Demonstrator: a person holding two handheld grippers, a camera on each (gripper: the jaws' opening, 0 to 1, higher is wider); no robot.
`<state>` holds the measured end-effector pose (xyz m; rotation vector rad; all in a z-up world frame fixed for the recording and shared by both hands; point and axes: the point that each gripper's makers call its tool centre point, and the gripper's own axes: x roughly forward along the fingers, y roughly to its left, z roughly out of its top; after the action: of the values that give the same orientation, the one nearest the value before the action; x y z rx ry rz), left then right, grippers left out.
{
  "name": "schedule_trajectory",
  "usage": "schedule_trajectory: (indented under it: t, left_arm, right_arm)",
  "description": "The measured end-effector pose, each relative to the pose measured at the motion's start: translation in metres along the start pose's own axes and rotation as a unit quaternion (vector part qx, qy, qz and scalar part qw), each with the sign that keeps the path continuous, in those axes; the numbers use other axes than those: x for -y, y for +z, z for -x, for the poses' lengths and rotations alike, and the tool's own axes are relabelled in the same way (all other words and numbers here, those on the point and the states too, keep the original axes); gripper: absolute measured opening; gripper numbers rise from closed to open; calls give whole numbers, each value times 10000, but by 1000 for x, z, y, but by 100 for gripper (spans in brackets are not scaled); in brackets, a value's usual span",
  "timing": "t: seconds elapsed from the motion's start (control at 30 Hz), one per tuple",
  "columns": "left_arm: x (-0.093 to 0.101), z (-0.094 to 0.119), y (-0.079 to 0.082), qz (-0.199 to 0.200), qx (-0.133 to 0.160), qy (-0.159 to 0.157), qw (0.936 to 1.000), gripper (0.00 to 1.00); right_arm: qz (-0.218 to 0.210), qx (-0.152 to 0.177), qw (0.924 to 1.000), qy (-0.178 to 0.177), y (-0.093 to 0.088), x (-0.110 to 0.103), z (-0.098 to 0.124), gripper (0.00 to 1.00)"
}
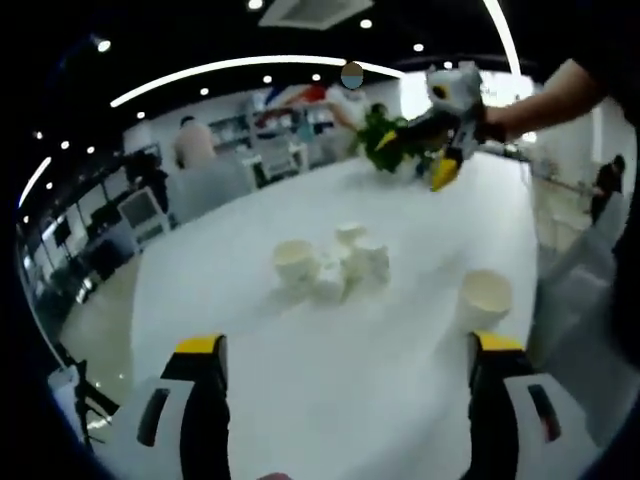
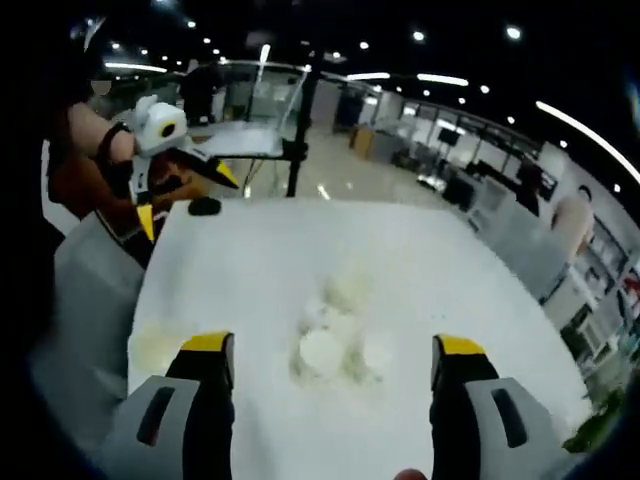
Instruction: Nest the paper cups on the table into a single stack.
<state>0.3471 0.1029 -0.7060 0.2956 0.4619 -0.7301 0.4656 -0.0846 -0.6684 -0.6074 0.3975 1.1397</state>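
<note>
In the left gripper view, the left gripper hangs over a white bench. Its two jaws stand wide apart, with nothing between them. Out past the jaws, near the middle of the bench, sits a small bunch of white paper cups. The cup at the left of the bunch stands up with its open mouth on top. The smaller cups beside it are huddled close and touch each other; which way each one points is too blurry to tell. One more cup stands alone, off to the right, just beyond the right jaw tip. It is upright, mouth up. At the far end of the bench, the right gripper is held in a person's hand, up above the bench top. I cannot tell from here how its jaws are set. A green plant is near it.

In the right gripper view, the right gripper looks down on the same bench. Its jaws are wide apart and hold nothing. The bunch of cups lies between the jaws and a bit beyond them. One cup shows its round mouth to the camera. The lone cup is at the left, near the left jaw. The left gripper shows at the far left corner of the bench, beside a small dark thing lying on the bench.
</note>
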Motion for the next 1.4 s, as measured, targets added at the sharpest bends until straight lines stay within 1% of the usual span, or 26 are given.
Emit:
schedule_trajectory:
  t: [0.03, 0.1, 0.13, 0.2, 0.27, 0.3, 0.33, 0.43, 0.47, 0.5, 0.57, 0.67, 0.73, 0.8, 0.83, 0.87, 0.97, 1.03, 1.13, 1.17, 1.23, 1.33, 1.4]
  left_arm:
    - [0, 0, -2, -4, -22, 11, 10000, 100]
    - [0, 1, -6, 4, -94, 9, 10000, 100]
    - [-1, 2, -8, 10, -102, 14, 9999, 100]
    - [-1, 3, -11, 63, -135, 27, 9999, 100]
    - [-2, 4, -12, 118, -142, 54, 9998, 100]
    - [-2, 4, -11, 121, -136, 69, 9998, 100]
    - [-2, 4, -9, 138, -92, 101, 9998, 100]
    - [-2, 3, -9, 232, -105, 112, 9996, 100]
    - [-3, 2, -8, 223, -109, 118, 9996, 100]
    - [-4, 2, -8, 180, -109, 124, 9997, 100]
    - [-4, 0, -8, 149, -119, 97, 9998, 100]
    - [-5, -1, -11, 107, -200, 54, 9997, 100]
    - [-7, 0, -12, 84, -217, 100, 9997, 100]
    - [-10, 1, -11, 251, -132, 162, 9995, 100]
    - [-10, 1, -8, 316, -46, 153, 9994, 100]
    - [-8, 2, -9, 333, -27, 136, 9994, 100]
    - [-4, 2, -15, 257, -139, 91, 9995, 100]
    - [-1, 3, -17, 246, -151, 75, 9996, 100]
    - [3, 5, -21, 227, -226, 34, 9995, 100]
    - [3, 6, -23, 199, -242, 32, 9995, 100]
    - [3, 7, -26, 179, -291, 27, 9994, 100]
    - [2, 9, -25, 221, -260, 50, 9994, 100]
    - [0, 11, -25, 255, -256, 74, 9993, 100]
  right_arm:
    - [114, 7, 9999, 63, 5, 3, -6, 71]
    - [185, -38, 9995, 239, 10, 7, -22, 66]
    - [193, -53, 9987, 465, 13, 7, -34, 63]
    - [286, -126, 9973, 661, 16, 12, -53, 58]
    - [474, -246, 9951, 836, 15, 12, -68, 52]
    - [651, -333, 9932, 902, 15, 13, -79, 50]
    - [705, -373, 9913, 1051, 14, 11, -89, 47]
    - [662, -505, 9893, 1202, 10, 7, -108, 39]
    - [550, -619, 9873, 1359, 6, 3, -115, 36]
    - [598, -673, 9867, 1353, 1, 6, -126, 35]
    - [685, -721, 9855, 1375, -1, 4, -136, 33]
    - [550, -813, 9850, 1419, -7, 4, -147, 33]
    - [479, -912, 9847, 1405, -10, 5, -152, 32]
    - [347, -982, 9844, 1416, -14, 2, -156, 31]
    - [339, -994, 9841, 1431, -14, 1, -159, 29]
    - [366, -1017, 9836, 1445, -15, 0, -161, 27]
    - [433, -1081, 9818, 1500, -17, -3, -168, 20]
    - [514, -1070, 9807, 1555, -14, -6, -171, 15]
    - [528, -1183, 9787, 1594, -18, -8, -176, 12]
    - [509, -1206, 9784, 1600, -20, -6, -181, 12]
    - [482, -1256, 9773, 1636, -21, -10, -182, 10]
    - [523, -1225, 9758, 1733, -20, -14, -186, 5]
    - [460, -1287, 9753, 1737, -21, -14, -188, 4]
